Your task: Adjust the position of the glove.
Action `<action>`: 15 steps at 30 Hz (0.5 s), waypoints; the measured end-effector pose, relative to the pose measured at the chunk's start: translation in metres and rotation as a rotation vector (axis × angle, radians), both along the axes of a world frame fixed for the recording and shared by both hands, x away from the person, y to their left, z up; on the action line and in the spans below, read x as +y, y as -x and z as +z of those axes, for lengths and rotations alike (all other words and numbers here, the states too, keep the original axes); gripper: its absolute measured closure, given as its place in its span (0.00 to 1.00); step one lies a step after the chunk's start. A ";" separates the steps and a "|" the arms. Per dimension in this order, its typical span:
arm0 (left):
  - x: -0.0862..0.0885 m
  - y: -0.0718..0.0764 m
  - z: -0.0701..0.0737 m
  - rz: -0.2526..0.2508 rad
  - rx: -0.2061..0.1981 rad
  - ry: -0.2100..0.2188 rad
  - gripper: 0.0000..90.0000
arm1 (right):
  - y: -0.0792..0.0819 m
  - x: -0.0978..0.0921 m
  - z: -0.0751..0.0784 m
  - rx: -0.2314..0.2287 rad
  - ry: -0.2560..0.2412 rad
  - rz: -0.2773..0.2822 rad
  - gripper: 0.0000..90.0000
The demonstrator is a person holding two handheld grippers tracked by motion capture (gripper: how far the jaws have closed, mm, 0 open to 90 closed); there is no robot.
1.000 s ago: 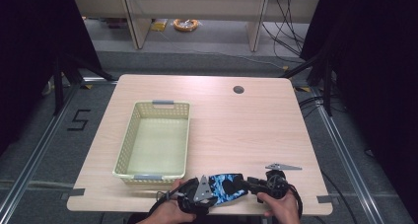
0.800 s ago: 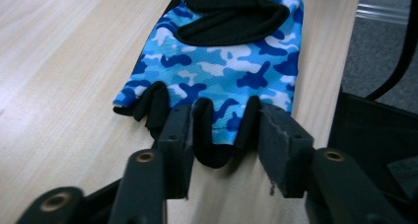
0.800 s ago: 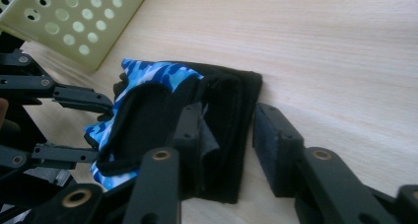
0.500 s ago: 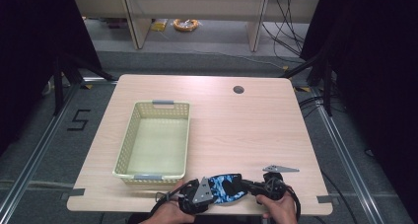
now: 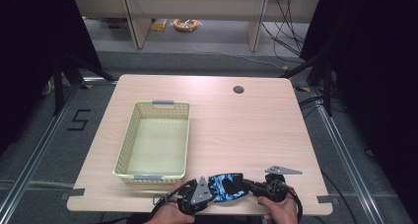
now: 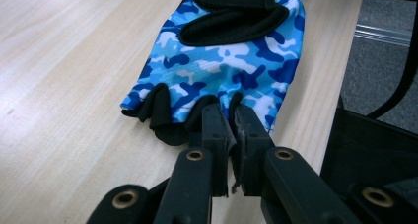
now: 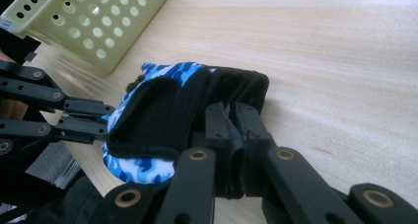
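A blue camouflage fingerless glove with black trim lies at the table's front edge, stretched between both grippers. My left gripper is shut on the glove's finger end; its jaws pinch the black finger hem in the left gripper view. My right gripper is shut on the black wrist cuff, its jaws closed on the fabric. In the right gripper view the left gripper holds the far end of the glove.
A pale yellow perforated basket stands empty on the left half of the wooden table, just behind the left hand; its corner lies close by in the right gripper view. A cable hole lies at the far right.
Both grippers and the glove have slid slightly nearer the table's front edge. Both stay shut on the glove.
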State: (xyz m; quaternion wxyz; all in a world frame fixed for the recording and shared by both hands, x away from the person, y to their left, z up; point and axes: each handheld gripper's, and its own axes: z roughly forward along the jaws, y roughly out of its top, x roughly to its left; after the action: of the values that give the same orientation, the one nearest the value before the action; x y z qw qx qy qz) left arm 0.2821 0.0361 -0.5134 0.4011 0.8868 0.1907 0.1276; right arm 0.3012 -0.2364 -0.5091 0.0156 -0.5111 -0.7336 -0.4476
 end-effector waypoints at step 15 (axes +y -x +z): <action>0.004 0.003 0.009 -0.003 -0.006 0.012 0.95 | 0.006 -0.004 0.009 -0.083 -0.047 0.010 0.96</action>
State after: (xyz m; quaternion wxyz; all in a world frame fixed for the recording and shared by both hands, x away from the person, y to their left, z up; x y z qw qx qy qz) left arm 0.2787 0.0400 -0.5040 0.4074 0.8841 0.1890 0.1287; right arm 0.2952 -0.2407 -0.4996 -0.0008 -0.4880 -0.7255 -0.4853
